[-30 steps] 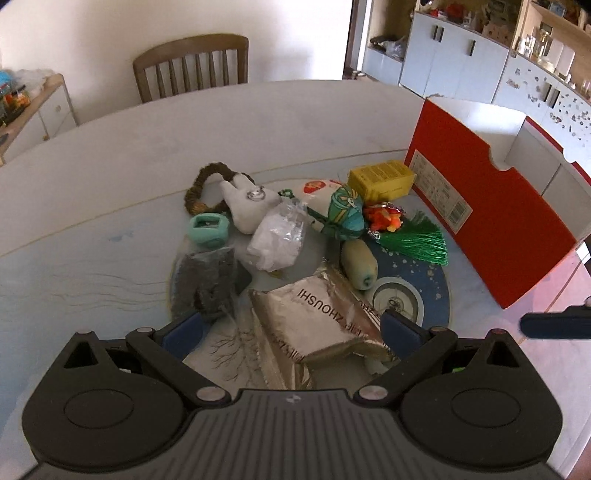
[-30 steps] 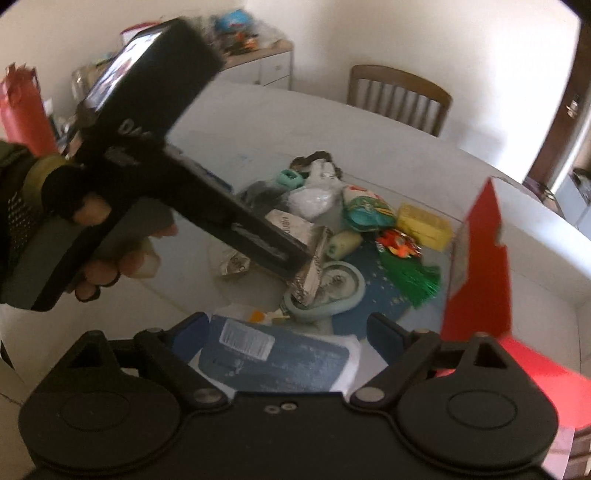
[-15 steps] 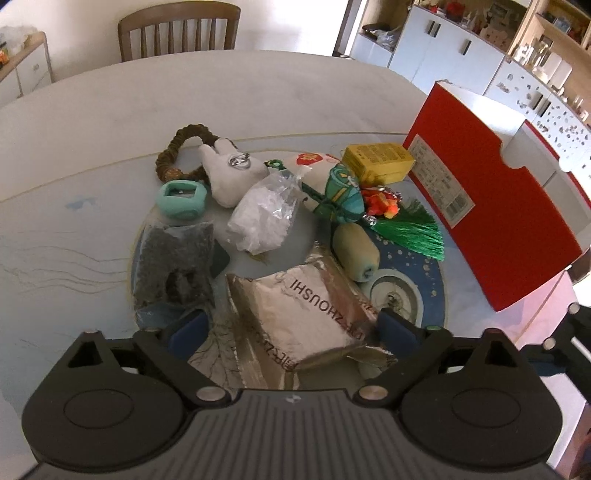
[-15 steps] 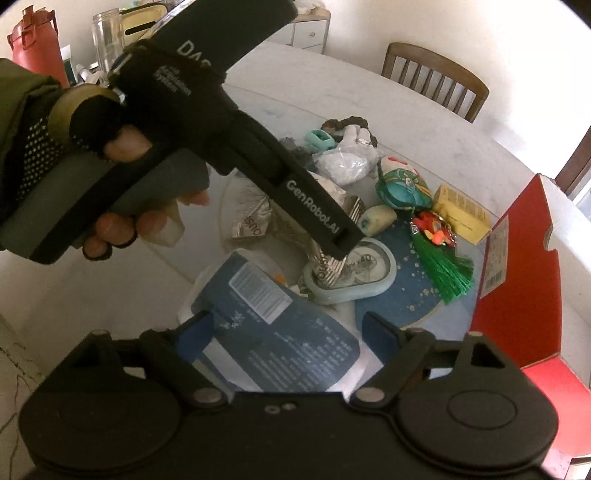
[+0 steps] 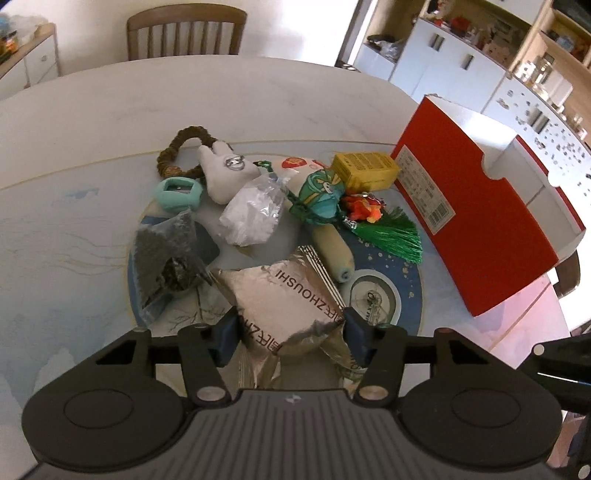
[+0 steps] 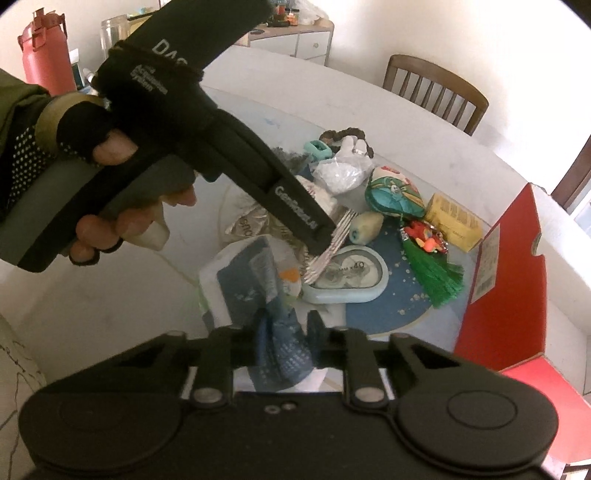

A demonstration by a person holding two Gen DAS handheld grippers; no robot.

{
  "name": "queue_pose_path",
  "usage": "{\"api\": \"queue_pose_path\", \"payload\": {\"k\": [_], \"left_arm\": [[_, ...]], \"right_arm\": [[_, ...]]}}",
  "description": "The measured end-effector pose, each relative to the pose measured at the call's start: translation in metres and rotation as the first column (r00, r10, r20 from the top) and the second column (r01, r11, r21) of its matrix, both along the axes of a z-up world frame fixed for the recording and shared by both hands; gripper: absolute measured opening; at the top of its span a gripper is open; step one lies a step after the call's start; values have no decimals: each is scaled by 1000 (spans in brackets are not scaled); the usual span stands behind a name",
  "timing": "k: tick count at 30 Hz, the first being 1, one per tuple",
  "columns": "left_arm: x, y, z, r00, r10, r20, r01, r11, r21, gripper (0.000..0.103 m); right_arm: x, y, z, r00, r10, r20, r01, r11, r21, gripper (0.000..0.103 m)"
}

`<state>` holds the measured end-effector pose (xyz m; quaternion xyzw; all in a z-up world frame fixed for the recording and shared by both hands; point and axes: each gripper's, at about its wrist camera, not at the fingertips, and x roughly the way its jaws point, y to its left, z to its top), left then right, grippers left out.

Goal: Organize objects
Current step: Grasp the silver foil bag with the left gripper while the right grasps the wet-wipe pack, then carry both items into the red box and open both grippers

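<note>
A pile of small objects lies on the round table (image 5: 258,96). My left gripper (image 5: 290,332) is shut on a silver foil packet (image 5: 291,295) printed ZHOUSHI; it also shows in the right wrist view (image 6: 332,236) pinched by that gripper. My right gripper (image 6: 284,339) is shut on a blue and white packet (image 6: 251,284), which is crumpled between the fingers. Near them lie a pale blue tin (image 6: 347,277), a green tassel (image 5: 391,236), a yellow box (image 5: 365,170), a teal pouch (image 5: 321,197) and a white plush (image 5: 221,170).
An open red box (image 5: 476,229) stands at the right of the pile, also in the right wrist view (image 6: 506,280). A clear bag of white bits (image 5: 255,214), a dark bag (image 5: 162,258), a mint ring (image 5: 177,190) and a chair (image 5: 184,33) show beyond.
Both grippers have closed: the left on the silver foil packet, the right on the blue and white packet, which has crumpled up. The left gripper moved forward onto the packet.
</note>
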<state>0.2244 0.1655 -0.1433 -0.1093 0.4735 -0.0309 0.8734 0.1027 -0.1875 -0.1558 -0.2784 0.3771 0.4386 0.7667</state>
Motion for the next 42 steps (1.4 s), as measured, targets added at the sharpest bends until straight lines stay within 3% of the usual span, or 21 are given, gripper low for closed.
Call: {"api": "queue_pose_path", "payload": {"k": [1,4,9,19,28,34,42], "left_arm": [[-2,0,2,1000,15,2,-15,1000,5,58],[-10,-1,12,999,53,12,-53,999,2,57],[-25,-4,37,991,124,40,-124,992,2,57],[-31,-28,95,973,186,134,-188,982,7,57],[-3,-80,128,972,120,203,-126,992,20,57],[29,-129,137,974,31,225,-42,998,45,57],[81,-183,124,981,-72,181,65,997,50,57]], "right_arm": [[1,-3,2,1000,7,-5,-7,1000,7,9],[4,-14,9,1000,21,2,-21,999,28,6],[14,-39,31,999,23,-25,-21,994,107,6],[45,-86,88,999,-16,42,5,969,245,6],[98,-124,117,985,-160,57,135,942,308,6],[135,-163,112,959,-279,39,252,912,324,6],[161,-213,94,913,-408,23,384,875,294,7]]}}
